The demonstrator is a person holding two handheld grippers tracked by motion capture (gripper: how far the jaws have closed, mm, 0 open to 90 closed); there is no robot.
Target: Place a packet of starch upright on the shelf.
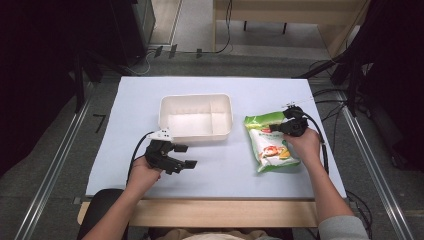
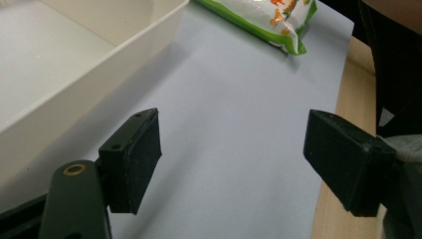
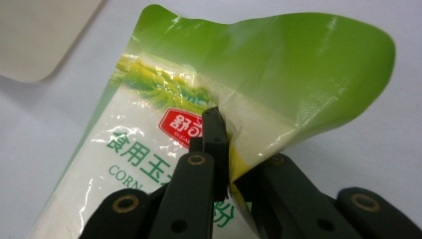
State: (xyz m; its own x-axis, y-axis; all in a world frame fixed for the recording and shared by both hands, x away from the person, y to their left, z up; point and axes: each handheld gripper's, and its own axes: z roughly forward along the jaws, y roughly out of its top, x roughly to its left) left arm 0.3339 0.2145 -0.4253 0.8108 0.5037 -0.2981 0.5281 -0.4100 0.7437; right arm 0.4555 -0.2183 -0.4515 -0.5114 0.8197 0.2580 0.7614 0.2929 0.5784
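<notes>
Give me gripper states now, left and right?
Left gripper: open, nothing between its jaws, over the table.
Right gripper: closed on the green bag.

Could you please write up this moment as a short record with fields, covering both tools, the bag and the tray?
surface: pale sheet over a wooden table
tray: white divided tray, nothing visible inside, left of the bag
bag: green and white corn starch bag, lying flat, top edge lifted
right tool: right tool, jaws shut on the bag's upper part
left tool: left tool, jaws open, nothing between them, in front of the tray
contact: bag and tray apart
</notes>
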